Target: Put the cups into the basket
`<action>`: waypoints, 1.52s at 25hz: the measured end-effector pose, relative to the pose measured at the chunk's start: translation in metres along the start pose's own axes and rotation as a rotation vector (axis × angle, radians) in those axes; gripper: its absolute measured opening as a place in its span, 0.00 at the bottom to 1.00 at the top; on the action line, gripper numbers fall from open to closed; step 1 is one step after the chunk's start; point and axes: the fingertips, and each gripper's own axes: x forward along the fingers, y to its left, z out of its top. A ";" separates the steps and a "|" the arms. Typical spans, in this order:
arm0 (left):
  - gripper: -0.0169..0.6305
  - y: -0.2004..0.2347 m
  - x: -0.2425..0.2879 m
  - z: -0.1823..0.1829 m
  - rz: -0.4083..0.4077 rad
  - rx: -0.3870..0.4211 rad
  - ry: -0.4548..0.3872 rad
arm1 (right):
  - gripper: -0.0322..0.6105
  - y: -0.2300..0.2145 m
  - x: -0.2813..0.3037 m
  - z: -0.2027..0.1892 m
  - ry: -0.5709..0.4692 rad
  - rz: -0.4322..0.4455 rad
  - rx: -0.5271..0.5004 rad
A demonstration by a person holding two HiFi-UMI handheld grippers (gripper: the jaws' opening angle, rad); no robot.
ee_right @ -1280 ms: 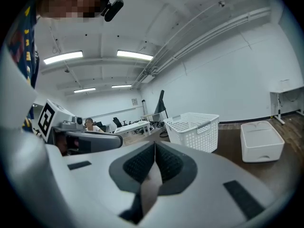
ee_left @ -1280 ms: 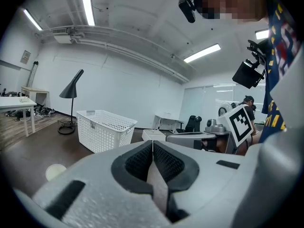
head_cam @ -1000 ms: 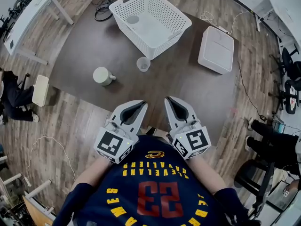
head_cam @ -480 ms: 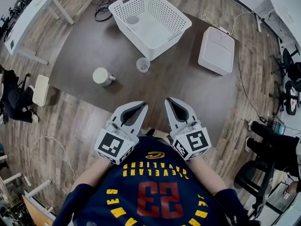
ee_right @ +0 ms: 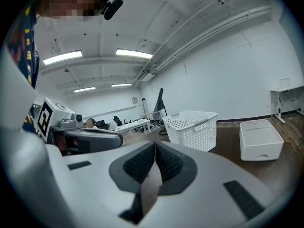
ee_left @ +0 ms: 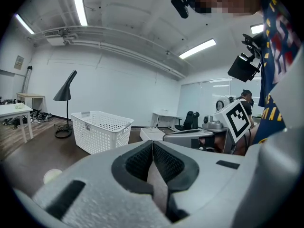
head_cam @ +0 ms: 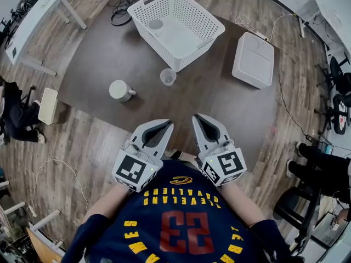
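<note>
A white lattice basket (head_cam: 178, 23) stands on the dark floor mat, with one cup (head_cam: 156, 23) inside at its far left corner; the basket (ee_left: 100, 129) also shows in the left gripper view and the basket (ee_right: 192, 127) in the right gripper view. A clear cup (head_cam: 168, 76) stands upright just in front of the basket. A pale green mug (head_cam: 119, 90) sits to its left. My left gripper (head_cam: 166, 123) and right gripper (head_cam: 196, 116) are held side by side close to the person's chest, well short of the cups. Both have their jaws pressed together with nothing between them.
A white lidded box (head_cam: 253, 59) lies right of the basket. A floor lamp base (head_cam: 119, 15) sits behind the basket's left. A white table (head_cam: 32, 21) stands far left. Chairs and seated people edge the room at right and left.
</note>
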 end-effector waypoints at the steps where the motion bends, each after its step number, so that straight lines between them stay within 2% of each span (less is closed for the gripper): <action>1: 0.05 -0.001 0.000 0.001 -0.003 0.000 0.005 | 0.08 0.000 0.001 0.000 0.001 -0.001 0.001; 4: 0.05 0.000 0.001 0.004 0.000 -0.018 0.010 | 0.08 0.001 0.004 0.001 0.001 0.003 -0.002; 14: 0.05 0.005 0.002 -0.004 -0.007 0.008 0.012 | 0.08 0.000 0.007 -0.002 0.009 0.004 0.006; 19: 0.05 0.010 0.001 0.002 0.001 -0.045 -0.034 | 0.08 -0.001 0.009 -0.004 0.012 0.002 0.017; 26: 0.05 0.018 -0.002 -0.004 0.010 -0.066 -0.012 | 0.08 -0.003 0.025 -0.017 0.071 0.015 0.022; 29: 0.05 0.031 -0.005 -0.007 0.024 -0.075 -0.001 | 0.08 -0.010 0.050 -0.029 0.150 0.018 -0.043; 35: 0.05 0.063 -0.009 -0.014 0.062 -0.103 0.028 | 0.08 -0.024 0.112 -0.057 0.304 0.041 -0.270; 38: 0.05 0.079 -0.012 -0.017 0.077 -0.115 0.037 | 0.18 -0.025 0.143 -0.070 0.372 0.058 -0.311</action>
